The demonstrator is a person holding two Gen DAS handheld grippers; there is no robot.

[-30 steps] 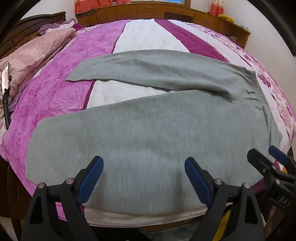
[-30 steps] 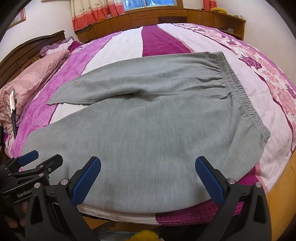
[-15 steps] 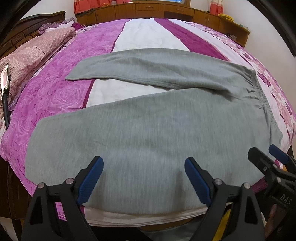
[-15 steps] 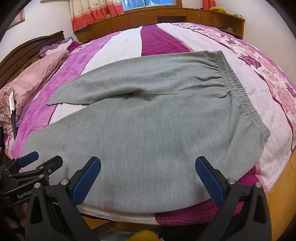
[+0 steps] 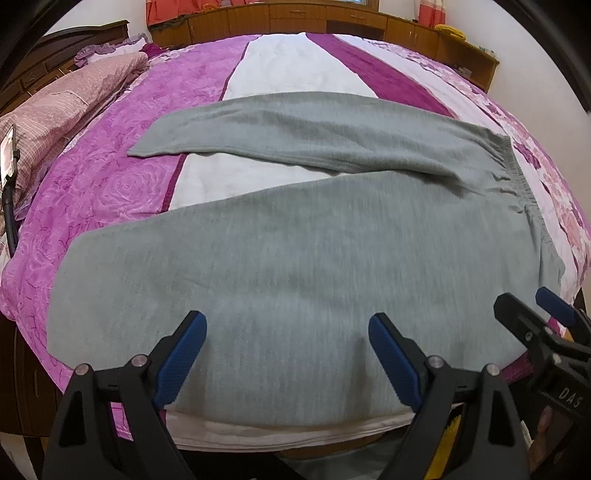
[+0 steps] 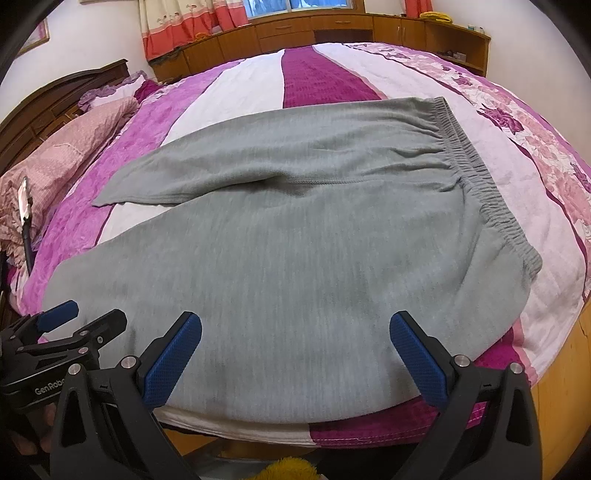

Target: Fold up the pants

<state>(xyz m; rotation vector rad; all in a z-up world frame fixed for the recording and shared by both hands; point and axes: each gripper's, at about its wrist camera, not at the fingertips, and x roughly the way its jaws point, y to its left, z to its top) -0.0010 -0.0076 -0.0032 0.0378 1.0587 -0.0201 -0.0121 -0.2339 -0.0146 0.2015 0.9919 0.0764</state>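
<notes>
Grey sweatpants (image 5: 295,258) lie flat on the bed, legs spread in a V toward the left, elastic waistband (image 6: 487,192) at the right. The near leg reaches the bed's front edge; the far leg (image 5: 295,129) lies further back. My left gripper (image 5: 286,354) is open and empty, just above the near leg's front edge. My right gripper (image 6: 295,354) is open and empty over the seat area near the front edge. Each gripper shows in the other's view, the right one (image 5: 535,325) and the left one (image 6: 74,321).
The bed has a purple, white and floral cover (image 5: 110,192). A pink pillow (image 5: 55,107) lies at the left by the dark headboard. A phone on a stand (image 5: 7,155) is at the left edge. Wooden cabinets (image 6: 332,33) line the far wall.
Both grippers have shifted slightly forward over the pants; the view is a little closer and motion-blurred. The pants have not moved and both grippers stay open.
</notes>
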